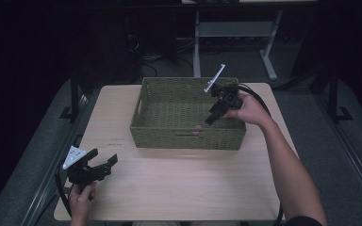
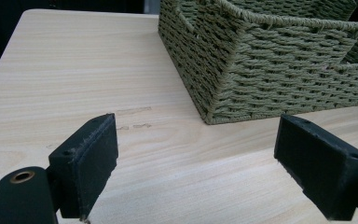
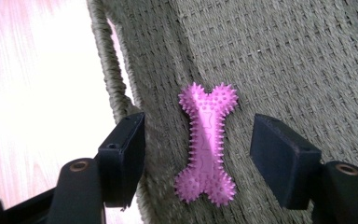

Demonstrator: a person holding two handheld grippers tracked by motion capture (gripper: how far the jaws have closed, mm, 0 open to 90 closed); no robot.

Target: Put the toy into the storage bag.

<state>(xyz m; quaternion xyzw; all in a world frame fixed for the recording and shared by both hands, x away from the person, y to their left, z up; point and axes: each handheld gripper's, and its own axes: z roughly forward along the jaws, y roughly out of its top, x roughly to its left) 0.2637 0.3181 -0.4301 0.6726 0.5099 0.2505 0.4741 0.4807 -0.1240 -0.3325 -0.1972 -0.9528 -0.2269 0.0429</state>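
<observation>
Right tongs (image 3: 198,154), spread wide, straddle pink bone toy (image 3: 207,144) on basket (image 3: 284,56) floor.

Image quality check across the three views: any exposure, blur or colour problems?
High view: dim, surroundings nearly black, pink toy barely visible through the basket. Left gripper view: evenly lit, sharp on the tabletop. Right gripper view: table blown out with pinkish cast; bone toy sharp, slight blur at bottom edge.

From above, my basket's (image 1: 187,115) near wall hides most of the pink bone toy (image 1: 197,129); my right gripper's (image 1: 213,115) jaw gap is too small to judge there.
</observation>
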